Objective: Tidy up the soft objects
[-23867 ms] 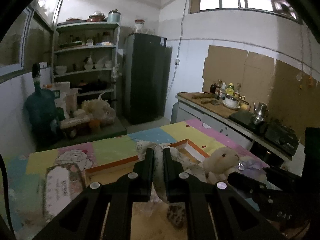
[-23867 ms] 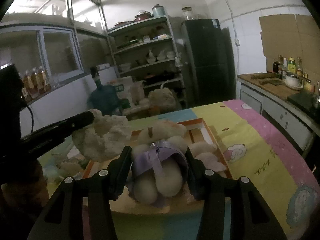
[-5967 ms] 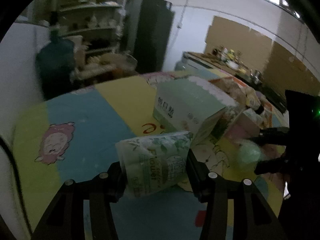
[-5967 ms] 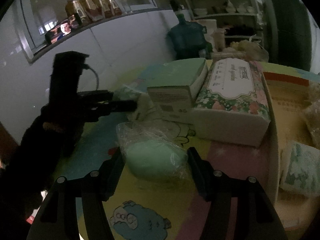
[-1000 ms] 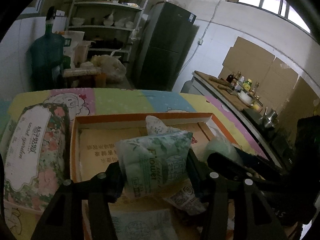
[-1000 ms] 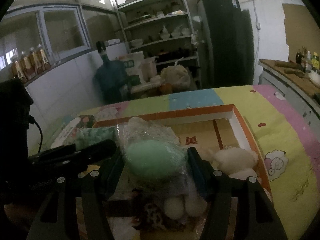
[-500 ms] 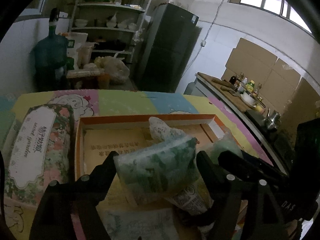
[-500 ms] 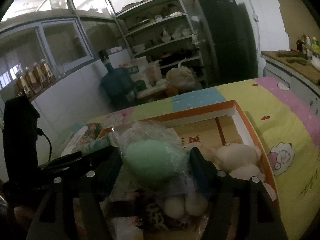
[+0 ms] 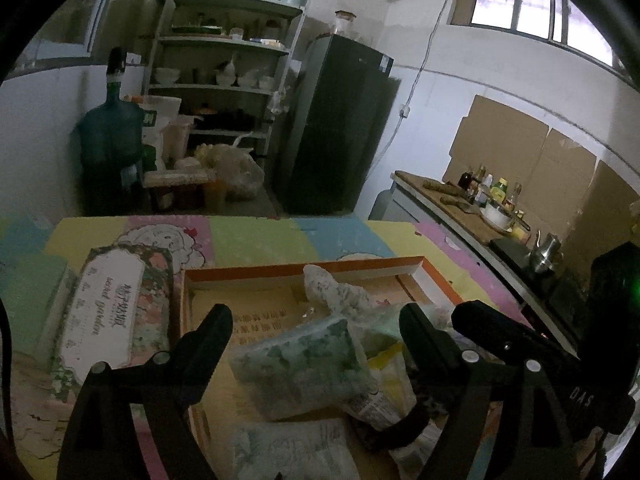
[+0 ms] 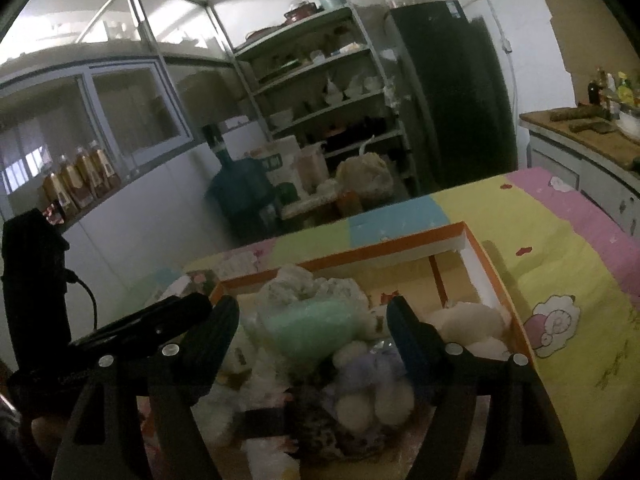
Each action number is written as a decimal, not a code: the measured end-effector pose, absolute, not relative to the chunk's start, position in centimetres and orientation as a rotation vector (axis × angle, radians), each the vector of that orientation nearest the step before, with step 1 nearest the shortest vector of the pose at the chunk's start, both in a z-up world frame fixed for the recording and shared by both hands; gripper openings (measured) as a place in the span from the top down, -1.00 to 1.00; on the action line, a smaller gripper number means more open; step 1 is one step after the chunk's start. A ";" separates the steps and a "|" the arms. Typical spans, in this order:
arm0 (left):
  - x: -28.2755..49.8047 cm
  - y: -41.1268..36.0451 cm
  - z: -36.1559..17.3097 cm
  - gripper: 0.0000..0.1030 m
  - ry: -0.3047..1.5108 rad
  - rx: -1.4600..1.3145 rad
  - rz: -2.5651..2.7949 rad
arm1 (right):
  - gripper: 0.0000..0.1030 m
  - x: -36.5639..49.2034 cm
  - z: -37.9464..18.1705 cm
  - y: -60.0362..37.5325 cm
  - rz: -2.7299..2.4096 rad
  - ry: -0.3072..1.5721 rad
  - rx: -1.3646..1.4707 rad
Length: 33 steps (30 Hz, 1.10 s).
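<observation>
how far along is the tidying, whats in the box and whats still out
Mostly done. The orange-rimmed box already holds a green-printed tissue pack, a mint green sponge in plastic and a white plush toy. Nothing is in hand: the left gripper and right gripper both stand open above the pile. Left outside: the floral tissue pack beside the box.
</observation>
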<state>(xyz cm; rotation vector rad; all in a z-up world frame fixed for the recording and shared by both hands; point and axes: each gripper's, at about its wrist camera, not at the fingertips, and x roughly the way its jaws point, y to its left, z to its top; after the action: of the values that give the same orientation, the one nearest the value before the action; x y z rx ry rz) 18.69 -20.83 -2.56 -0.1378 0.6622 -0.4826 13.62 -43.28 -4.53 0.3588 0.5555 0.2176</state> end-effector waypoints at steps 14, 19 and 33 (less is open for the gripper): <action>15.7 -18.3 -0.7 -0.66 0.606 -0.124 -0.448 | -0.51 11.1 -2.4 -41.2 0.211 0.522 0.330; 14.3 -16.8 -0.1 -0.65 0.588 -0.119 -0.380 | -0.51 10.1 -1.5 -39.8 0.204 0.511 0.298; 7.0 -13.3 2.1 -0.63 0.435 -0.008 -0.188 | -0.51 5.3 0.3 -35.3 0.062 0.444 0.212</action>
<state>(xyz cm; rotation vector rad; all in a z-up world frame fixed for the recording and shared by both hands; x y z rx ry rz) 7.04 -13.25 2.12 -0.0075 0.4350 -0.1880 5.26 -35.32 0.32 0.2118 0.4438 0.0624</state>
